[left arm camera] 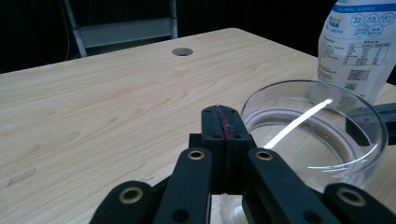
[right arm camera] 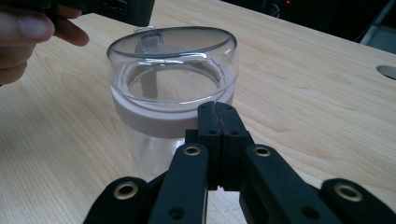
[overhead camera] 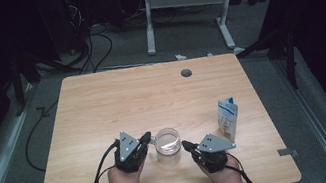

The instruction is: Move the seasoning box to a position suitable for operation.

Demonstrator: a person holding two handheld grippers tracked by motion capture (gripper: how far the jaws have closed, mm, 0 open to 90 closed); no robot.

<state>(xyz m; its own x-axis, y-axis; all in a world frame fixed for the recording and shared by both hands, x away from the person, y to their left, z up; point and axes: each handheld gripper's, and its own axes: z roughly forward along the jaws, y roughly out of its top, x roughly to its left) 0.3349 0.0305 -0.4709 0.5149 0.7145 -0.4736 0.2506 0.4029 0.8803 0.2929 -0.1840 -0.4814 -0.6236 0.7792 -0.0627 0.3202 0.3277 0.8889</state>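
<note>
A clear glass jar (overhead camera: 167, 146) with a transparent lid and a pale band under it stands near the front middle of the wooden table (overhead camera: 117, 99). My left gripper (overhead camera: 146, 136) rests just left of the jar (left arm camera: 317, 126), jaws pressed together with nothing between them (left arm camera: 223, 122). On the jar's right my right gripper (overhead camera: 186, 145) points at the jar (right arm camera: 173, 88), also shut and empty (right arm camera: 219, 116). A white and blue pouch (overhead camera: 228, 118) stands upright to the right of the jar (left arm camera: 359, 44).
A round grommet hole (overhead camera: 186, 72) sits near the table's far edge. Behind the table are a white desk frame (overhead camera: 185, 11) and cables on the grey floor. A hand (right arm camera: 28, 37) holds the left gripper beyond the jar.
</note>
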